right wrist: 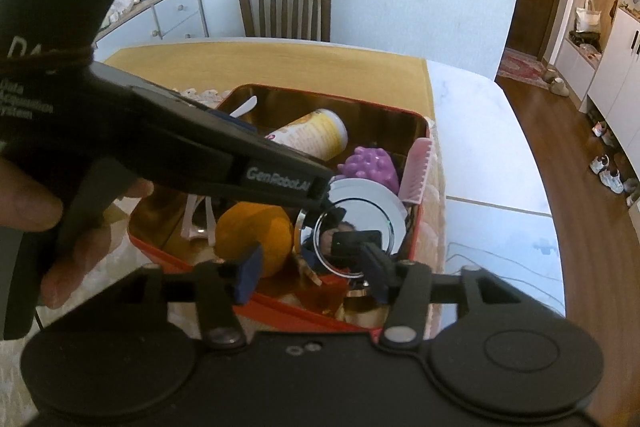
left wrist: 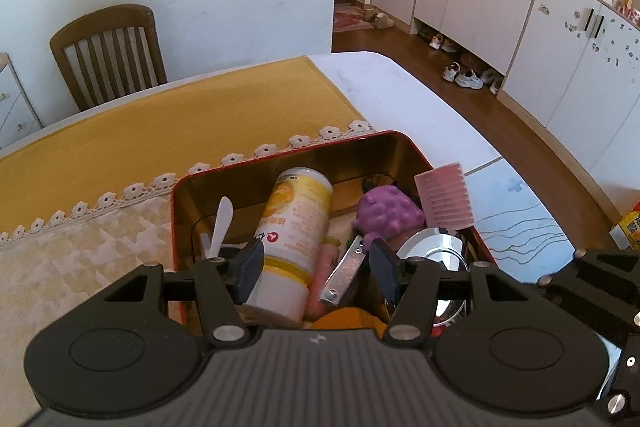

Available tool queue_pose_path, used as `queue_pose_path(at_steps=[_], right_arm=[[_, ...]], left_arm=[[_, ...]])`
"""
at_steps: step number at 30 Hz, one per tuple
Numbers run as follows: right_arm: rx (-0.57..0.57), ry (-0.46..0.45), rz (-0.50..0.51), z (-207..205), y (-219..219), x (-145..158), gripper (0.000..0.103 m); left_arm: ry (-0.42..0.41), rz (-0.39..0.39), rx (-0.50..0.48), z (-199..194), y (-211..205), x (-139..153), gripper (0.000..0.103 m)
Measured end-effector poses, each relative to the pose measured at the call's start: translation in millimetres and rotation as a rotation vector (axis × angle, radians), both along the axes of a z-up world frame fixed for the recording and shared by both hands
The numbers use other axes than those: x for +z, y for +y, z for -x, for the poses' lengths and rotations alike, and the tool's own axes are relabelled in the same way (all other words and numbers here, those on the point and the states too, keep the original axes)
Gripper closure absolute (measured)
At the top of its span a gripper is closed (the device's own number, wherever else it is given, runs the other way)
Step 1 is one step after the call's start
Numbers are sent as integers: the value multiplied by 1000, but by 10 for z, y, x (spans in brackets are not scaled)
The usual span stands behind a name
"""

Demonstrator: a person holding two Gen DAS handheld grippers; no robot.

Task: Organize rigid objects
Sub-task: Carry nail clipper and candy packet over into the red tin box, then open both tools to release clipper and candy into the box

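My left gripper hung over the near end of the red metal tin with the shiny gold inside. Its jaws stood about half open and held nothing. Right between them lay the tall white and yellow can, on its side. Its long way ran from near me to far, just the way the fingers pointed, so the jaws could close across its round body.

My right gripper sat at the near right corner of the tin. Its jaws were also about half open, with nothing pressed in them. Just past them were the soft orange ball and the round shiny silver mirror. The mirror looked tipped up, facing me.

The left one looked nearer to the can, so I thought it should take it.

A bit farther in lay the bumpy purple toy and the pink comb with many teeth, leaning at the right wall. A small white plastic knife stood at the left side.

Far behind was the yellow cloth with a lace edge and a brown wooden chair
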State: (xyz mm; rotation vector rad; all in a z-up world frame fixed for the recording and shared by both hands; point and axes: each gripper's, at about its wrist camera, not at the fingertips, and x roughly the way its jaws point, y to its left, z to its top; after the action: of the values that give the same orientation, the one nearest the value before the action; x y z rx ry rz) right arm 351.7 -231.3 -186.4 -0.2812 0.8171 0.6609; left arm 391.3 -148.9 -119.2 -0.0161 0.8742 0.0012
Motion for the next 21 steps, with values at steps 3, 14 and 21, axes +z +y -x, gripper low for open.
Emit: queue_pose_path(at_steps=[3,14,21], right_arm=[[-6,-9,-9,22,-19,28,42],[-20,-42,-49,158,-87,249,33],[-51,-65,-96,243,-146,409,22]], left_arm=[[-14,-2,10,65,17,55,45],[-88,10,38,342,131,336,36],[-137,27,45,585,260,503,31]])
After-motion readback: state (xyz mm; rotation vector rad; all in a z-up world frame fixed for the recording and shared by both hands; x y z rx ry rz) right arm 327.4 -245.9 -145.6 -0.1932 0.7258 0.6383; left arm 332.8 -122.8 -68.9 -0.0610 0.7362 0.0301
